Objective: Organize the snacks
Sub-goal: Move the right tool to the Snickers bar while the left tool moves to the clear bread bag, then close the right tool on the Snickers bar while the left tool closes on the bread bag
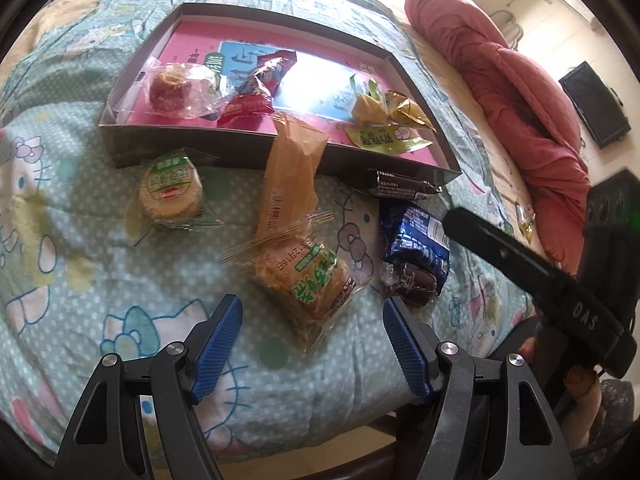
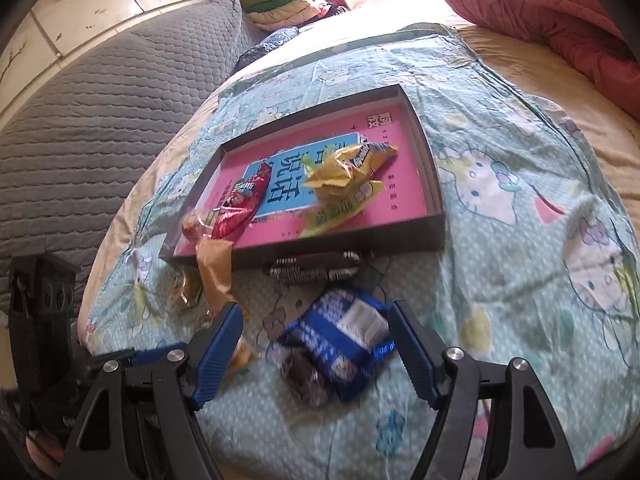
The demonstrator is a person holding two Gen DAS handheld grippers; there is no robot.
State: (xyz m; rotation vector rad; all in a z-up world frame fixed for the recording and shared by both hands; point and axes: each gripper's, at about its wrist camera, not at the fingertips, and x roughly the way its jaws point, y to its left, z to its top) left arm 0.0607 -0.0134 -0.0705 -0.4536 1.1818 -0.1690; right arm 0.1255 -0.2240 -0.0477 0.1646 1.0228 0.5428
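With both jaws spread and empty, the left hand-held gripper [image 1: 312, 330] should straddle the clear-wrapped golden pastry [image 1: 308, 280] just ahead, while the right hand-held gripper [image 2: 316, 338] takes the crinkly blue foil packet [image 2: 344, 340] between its fingers.

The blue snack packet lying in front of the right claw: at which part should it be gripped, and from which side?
Probably grip the blue snack packet across its puffy middle, coming down from above, one of the right claw's fingers on each long side. It lies flat on the bedsheet between the open fingers, and a dark candy crowds its near end.
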